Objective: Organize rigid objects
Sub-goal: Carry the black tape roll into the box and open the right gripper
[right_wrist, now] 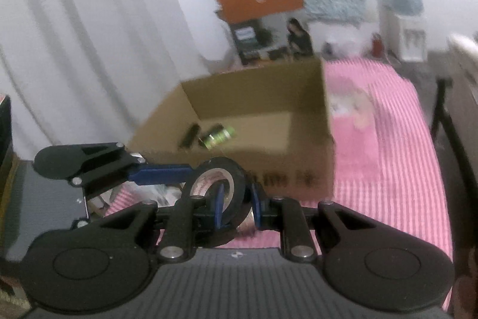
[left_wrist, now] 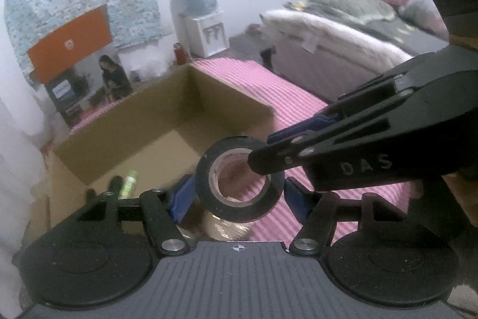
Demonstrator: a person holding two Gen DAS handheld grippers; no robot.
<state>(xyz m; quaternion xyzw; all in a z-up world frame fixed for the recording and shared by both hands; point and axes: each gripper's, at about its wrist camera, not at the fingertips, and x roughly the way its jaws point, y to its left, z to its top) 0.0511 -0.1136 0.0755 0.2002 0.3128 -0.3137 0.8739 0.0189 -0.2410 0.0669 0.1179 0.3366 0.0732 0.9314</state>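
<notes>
1. Two tongs work one object: a black roll of tape with a pale cardboard core (left_wrist: 239,177), held up above the pink striped cloth (left_wrist: 298,106) that covers the counter.
2. My left tongs (left_wrist: 236,193) stand part-open with their blue pads either side of the roll's outer rim. In the left wrist view the left pad looks to be touching the rim; the right pad seems a little apart. I cannot tell whether they bear any load.
3. My right tongs (right_wrist: 237,210) are clamped on the roll's wall, one blue finger (right_wrist: 219,207) through the core hole and the other outside the rim. This grip looks like the real hold.
4. The open brown cardboard box (right_wrist: 254,115) sits just beyond the roll. Inside it lie a small green-labelled cylinder (right_wrist: 218,135) and a dark stick-shaped item (right_wrist: 189,135); blur hides what they are.
5. Step in hand, as I judge it: carrying the tape to the box, with two items already stowed.
6. Next move calls for bringing the roll forward past the near box wall, keeping the two tongs from fouling each other, then lowering over bare floor of the box before letting go.
7. Risk: the roll may swing on the thin wall grip if the left pads leave early.
</notes>
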